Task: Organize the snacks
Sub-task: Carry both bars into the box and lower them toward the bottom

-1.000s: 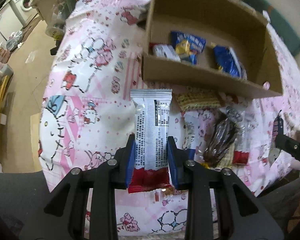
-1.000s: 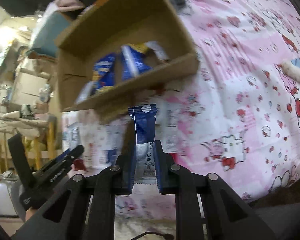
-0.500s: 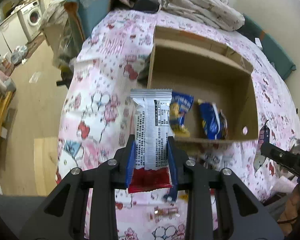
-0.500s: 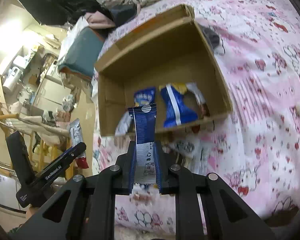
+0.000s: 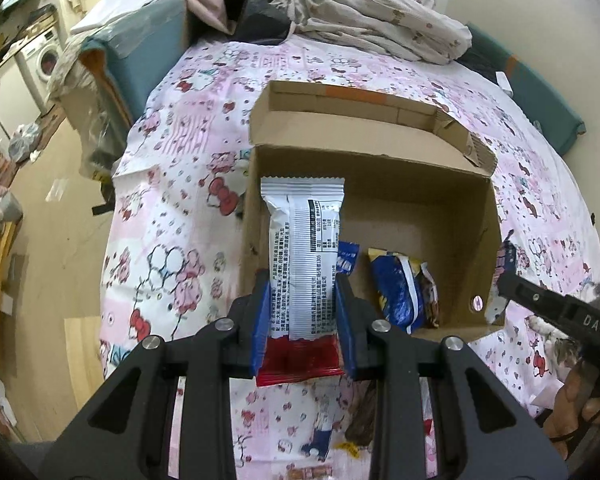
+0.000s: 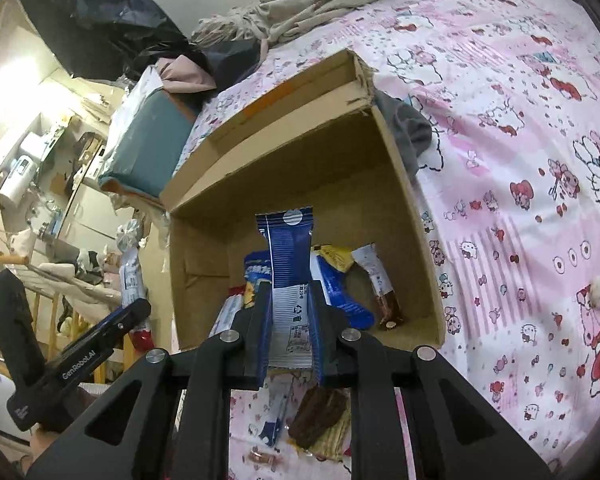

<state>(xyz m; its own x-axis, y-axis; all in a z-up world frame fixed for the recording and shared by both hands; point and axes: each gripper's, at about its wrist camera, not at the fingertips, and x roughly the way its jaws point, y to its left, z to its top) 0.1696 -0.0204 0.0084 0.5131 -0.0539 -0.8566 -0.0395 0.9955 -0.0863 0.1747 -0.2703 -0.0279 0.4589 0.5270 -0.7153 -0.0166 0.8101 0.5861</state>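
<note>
Snacks [image 6: 342, 410] under jaws: right view only.

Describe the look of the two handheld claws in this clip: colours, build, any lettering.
Both match: the left claw and right claw have matte black linkage arms with silver round pivot pins and blue inner finger pads. White lettering marks their black bodies: "GenRobot.AI" on the left, "DAS" on the right. No sleeves visible.

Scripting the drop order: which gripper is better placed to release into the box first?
Right, probably. The right gripper holds its blue-and-white packet over the cardboard box interior; the left gripper and its white-and-red packet sit at the near-left corner.
</note>
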